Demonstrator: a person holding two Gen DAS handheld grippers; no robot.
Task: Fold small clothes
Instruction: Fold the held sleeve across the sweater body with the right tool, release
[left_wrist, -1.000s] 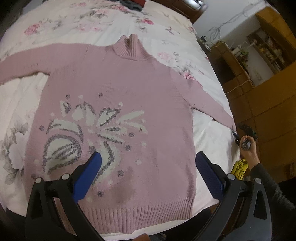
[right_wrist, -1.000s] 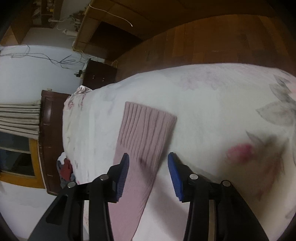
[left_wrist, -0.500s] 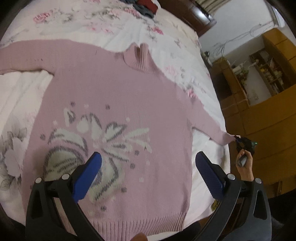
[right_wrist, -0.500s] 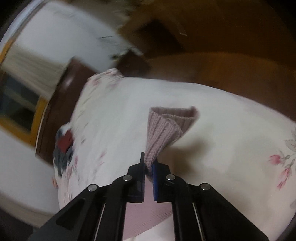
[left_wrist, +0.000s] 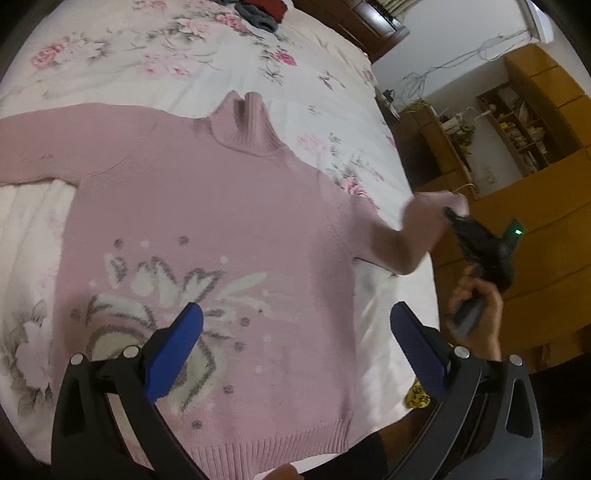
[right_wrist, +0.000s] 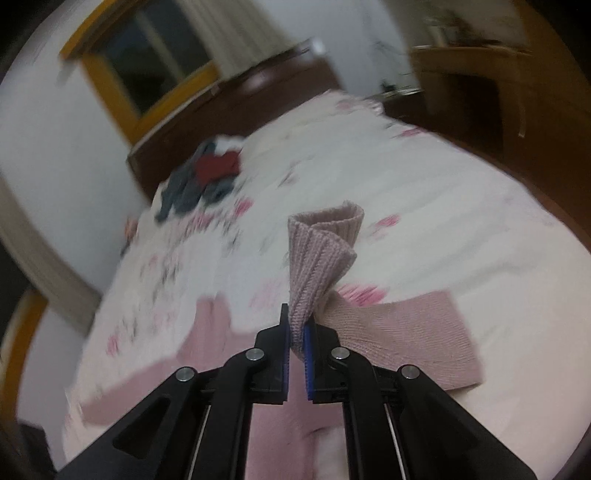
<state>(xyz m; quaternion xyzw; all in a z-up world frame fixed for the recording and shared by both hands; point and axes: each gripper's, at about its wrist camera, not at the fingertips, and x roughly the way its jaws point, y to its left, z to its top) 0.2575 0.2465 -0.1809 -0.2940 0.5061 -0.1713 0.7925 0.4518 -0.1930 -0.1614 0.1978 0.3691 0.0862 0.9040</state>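
The right gripper (right_wrist: 296, 341) is seen clamped on the ribbed cuff (right_wrist: 321, 243) of the pink sweater (left_wrist: 207, 229), the knit being pinched between the two blue pads (right_wrist: 308, 360) with the cuff standing up and curled open above them. In the left wrist view, the same gripper (left_wrist: 448, 214) is shown held in a hand (left_wrist: 476, 306) at the right edge of the bed, and the right sleeve (left_wrist: 406, 240) is lifted off the bedspread and drawn towards the body of the garment. The left gripper (left_wrist: 295, 343) is held with its blue fingers (left_wrist: 173, 345) wide apart above the lower front of the sweater, nothing being gripped between them. The sweater is laid flat, front up, on the floral bedspread (left_wrist: 155, 55), with its turtleneck collar (left_wrist: 247, 122) pointing away, its ribbed hem (left_wrist: 273, 448) nearest the camera, and its left sleeve (left_wrist: 40, 147) stretched out flat to the side. A white and grey floral motif (left_wrist: 159, 295) is knitted into the front. A small heap of dark and red clothes (right_wrist: 207, 173) is seen near the dark headboard (right_wrist: 258, 96), well apart from the sweater. Wooden cabinets (left_wrist: 535, 206) are visible beyond the bed.
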